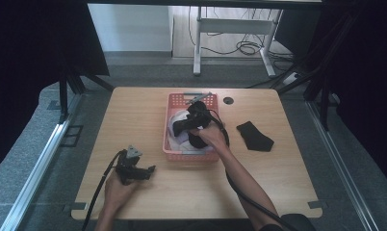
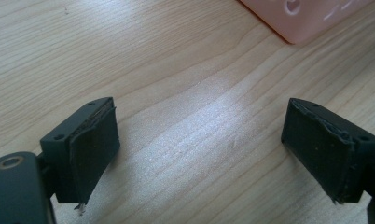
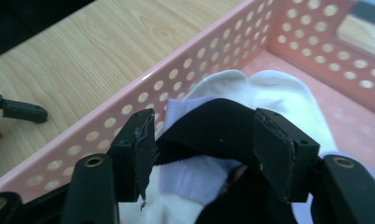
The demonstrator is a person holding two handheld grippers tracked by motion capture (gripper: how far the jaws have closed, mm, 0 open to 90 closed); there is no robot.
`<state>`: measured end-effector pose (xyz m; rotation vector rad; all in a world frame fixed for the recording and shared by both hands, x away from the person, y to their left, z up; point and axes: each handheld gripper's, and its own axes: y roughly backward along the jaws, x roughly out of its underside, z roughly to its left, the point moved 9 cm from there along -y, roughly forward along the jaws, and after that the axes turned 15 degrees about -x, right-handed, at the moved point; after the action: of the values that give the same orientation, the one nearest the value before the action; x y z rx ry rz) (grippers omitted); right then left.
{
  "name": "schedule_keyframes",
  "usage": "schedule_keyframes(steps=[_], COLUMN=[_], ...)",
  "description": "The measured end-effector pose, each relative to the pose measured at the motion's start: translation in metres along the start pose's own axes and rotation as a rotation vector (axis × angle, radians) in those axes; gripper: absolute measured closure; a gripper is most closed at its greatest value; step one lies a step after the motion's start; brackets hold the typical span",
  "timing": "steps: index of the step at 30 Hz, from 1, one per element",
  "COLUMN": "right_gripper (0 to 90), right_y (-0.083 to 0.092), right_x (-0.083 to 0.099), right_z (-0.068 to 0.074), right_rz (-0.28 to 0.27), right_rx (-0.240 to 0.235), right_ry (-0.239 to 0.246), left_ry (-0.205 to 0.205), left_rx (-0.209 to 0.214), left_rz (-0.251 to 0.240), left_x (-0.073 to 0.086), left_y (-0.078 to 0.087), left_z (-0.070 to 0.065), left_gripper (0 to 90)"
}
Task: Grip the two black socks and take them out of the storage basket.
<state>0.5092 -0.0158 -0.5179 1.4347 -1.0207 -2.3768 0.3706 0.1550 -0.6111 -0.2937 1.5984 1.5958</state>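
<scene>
A pink perforated basket [image 1: 165, 139] stands mid-table with white socks [image 3: 269, 93] and a black sock [image 3: 213, 126] inside. My right gripper [image 1: 179, 127] reaches down into the basket. Its jaws [image 3: 206, 149] straddle the black sock's ribbed cuff, which lies on the white pile and spans the gap between the pads; I see no squeeze on it. Another black sock [image 1: 254, 136] lies flat on the table to the right of the basket. My left gripper [image 1: 138, 169] rests low over bare wood at the front left, jaws [image 2: 199, 154] wide apart with nothing between them.
The wooden table [image 1: 134, 110] has a cable hole [image 1: 228, 100] behind the basket. The basket's near corner [image 2: 297, 18] sits just ahead of the left gripper. Cables trail from both grippers toward the front edge. Dark curtains and tripod legs flank the table.
</scene>
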Motion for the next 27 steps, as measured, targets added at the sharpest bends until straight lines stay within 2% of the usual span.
schedule_keyframes(steps=[1,3,8,9,14,15,20,24,27], right_gripper=[37.9,37.7,40.6,48.1,79.1,82.0,84.3,84.3,84.3], right_y=[-0.01,-0.018,-0.03,-0.034,-0.035,-0.035,-0.028,-0.019,-0.005], right_x=[0.002,0.004,0.009,0.012,0.016,0.016,0.015,0.007,-0.004], right_z=[0.002,0.003,0.001,-0.002,-0.005,-0.005,-0.005,-0.001,0.006], right_rz=[0.027,0.048,0.08,0.106,0.126,0.125,0.117,0.082,0.047], right_rx=[0.0,0.0,0.015,0.038,0.059,0.062,0.079,0.072,0.068], right_ry=[0.012,0.02,0.02,0.018,-0.004,-0.004,0.008,0.013,0.032], left_ry=[0.0,0.0,0.0,0.0,0.0,-0.001,0.0,0.0,0.0], left_rx=[0.0,0.0,0.0,0.0,0.0,0.0,0.0,0.001,0.001], left_rz=[0.0,0.0,0.0,0.0,0.0,0.0,0.0,0.0,-0.001], left_x=[0.0,0.0,0.0,0.0,0.0,0.0,0.0,0.0,0.0], left_y=[0.0,0.0,0.0,0.0,0.0,0.0,0.0,0.0,0.0], left_z=[0.0,0.0,0.0,0.0,0.0,0.0,0.0,0.0,0.0], left_gripper=[10.8,10.7,10.7,10.7,10.8,10.7,10.8,10.7,10.7])
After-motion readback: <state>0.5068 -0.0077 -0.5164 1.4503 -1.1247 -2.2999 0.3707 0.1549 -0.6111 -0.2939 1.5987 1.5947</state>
